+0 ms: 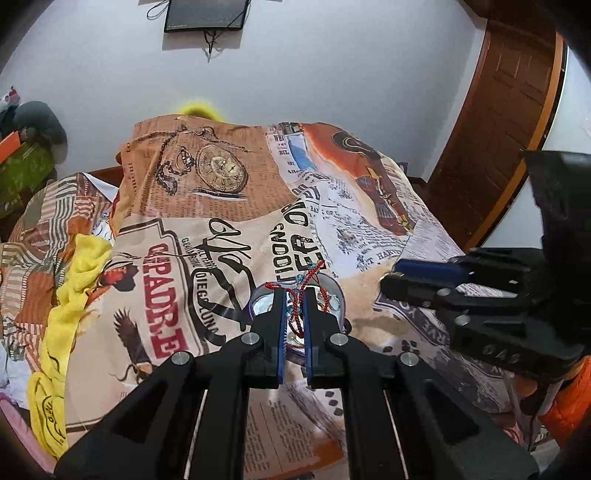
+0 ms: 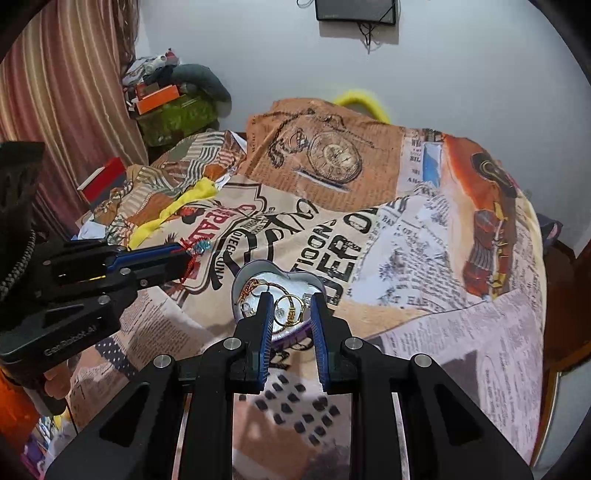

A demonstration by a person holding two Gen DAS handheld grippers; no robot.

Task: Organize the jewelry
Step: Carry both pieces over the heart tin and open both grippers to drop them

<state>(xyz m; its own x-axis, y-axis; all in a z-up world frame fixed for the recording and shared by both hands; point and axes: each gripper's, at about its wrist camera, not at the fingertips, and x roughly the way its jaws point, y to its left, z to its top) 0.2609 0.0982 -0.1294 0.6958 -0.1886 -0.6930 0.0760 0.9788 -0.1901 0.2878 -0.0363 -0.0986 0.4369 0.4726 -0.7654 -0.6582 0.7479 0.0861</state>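
**Heart tin holds the gold pieces**

A heart-shaped tin (image 2: 279,275) on the printed bedspread (image 2: 424,236) holds gold rings (image 2: 290,309) between the right claw's (image 2: 291,314) parted, empty fingers. Left claw (image 1: 294,314) is clamped on a red cord bracelet (image 1: 295,306), above the tin.

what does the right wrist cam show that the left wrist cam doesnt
Only the right wrist view: the inside of the heart-shaped tin, holding a gold ring and other small pieces; a striped curtain; and the red thread bracelet seen side-on, pinched at the left gripper tips.

Only the left wrist view: a wooden door, and the bracelet hanging between the left gripper's blue pads, which hide most of the tin.

Both: the printed bedspread, the yellow cloth, the dark wall screen and the tin. The right gripper holds nothing.
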